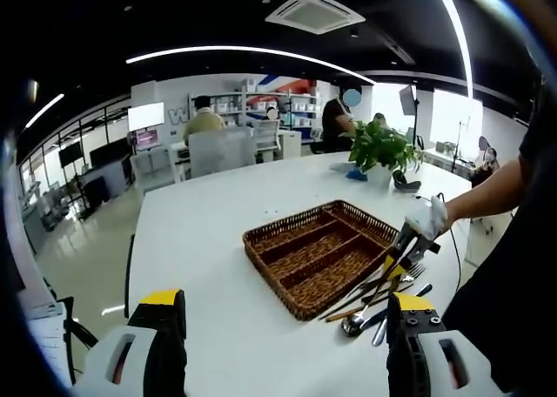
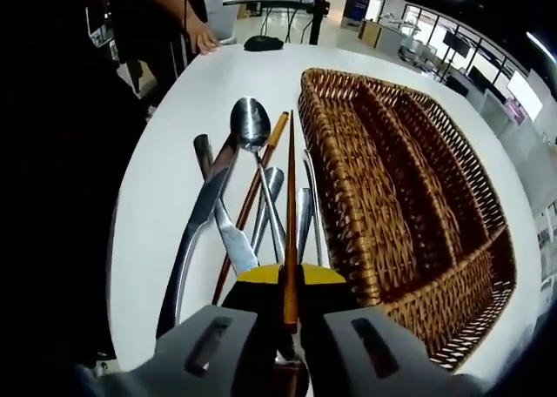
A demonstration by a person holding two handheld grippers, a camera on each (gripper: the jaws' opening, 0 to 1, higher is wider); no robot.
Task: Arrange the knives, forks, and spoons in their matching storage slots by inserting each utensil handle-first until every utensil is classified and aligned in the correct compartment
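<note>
A brown wicker tray [image 1: 315,254] with long, bare compartments lies on the white table [image 1: 200,232]. The loose utensils [image 1: 380,299] are heaped beside its right edge. My left gripper [image 1: 284,332] hovers wide open near the table's front, holding nothing. The right gripper [image 1: 403,251], held by a gloved hand [image 1: 427,218], reaches into the heap. In the right gripper view my right gripper [image 2: 290,314] is shut on a thin brown wooden stick [image 2: 291,207] pointing away along the tray [image 2: 409,197]. A spoon [image 2: 251,123], knives [image 2: 198,227] and another brown handle [image 2: 263,166] lie to its left.
A potted plant [image 1: 383,148] and a dark object [image 1: 405,183] stand at the table's far end. A black mouse-like item [image 2: 262,42] and a person's hand [image 2: 205,37] sit beyond the utensils. Office desks, chairs and seated people [image 1: 203,118] fill the background.
</note>
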